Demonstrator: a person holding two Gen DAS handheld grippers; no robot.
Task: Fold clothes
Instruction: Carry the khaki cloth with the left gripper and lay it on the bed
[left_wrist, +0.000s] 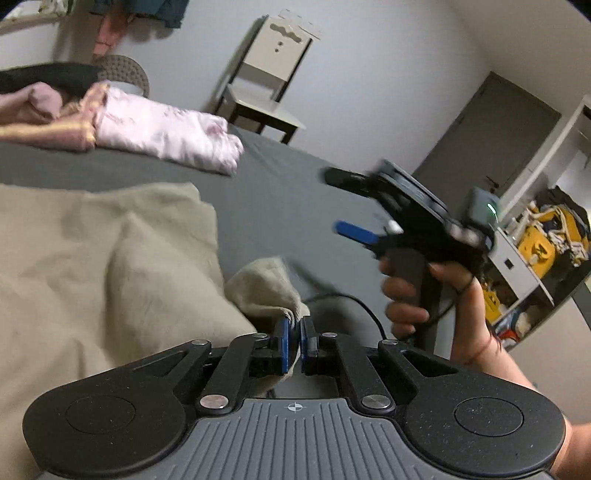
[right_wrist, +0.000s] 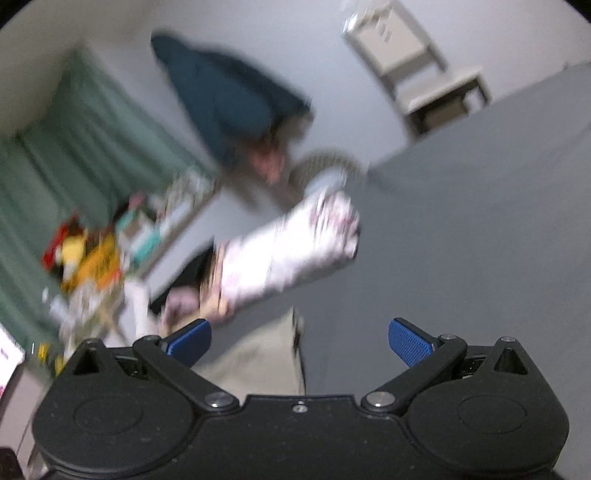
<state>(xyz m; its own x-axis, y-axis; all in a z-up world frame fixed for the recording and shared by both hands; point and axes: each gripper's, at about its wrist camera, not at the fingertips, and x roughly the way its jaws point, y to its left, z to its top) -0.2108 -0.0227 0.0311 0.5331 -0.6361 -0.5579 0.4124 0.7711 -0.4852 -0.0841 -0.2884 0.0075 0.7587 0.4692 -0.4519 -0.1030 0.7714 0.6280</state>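
The beige garment (left_wrist: 103, 266) lies spread on the grey bed (left_wrist: 288, 192), and it reaches to the left and away from our left gripper (left_wrist: 293, 341). One corner of it stands up between the blue pads, so the jaws of this gripper are narrow and hold the cloth. Our right gripper (right_wrist: 299, 341) hangs in the air above the bed with its jaws wide and nothing between them. In the right wrist view the near edge of the garment shows just under and a little left of these jaws, though this view is blurred. We judge that the free gripper must go down and left to take a second corner. A folded pink garment (left_wrist: 166, 133) lies farther away on the bed.
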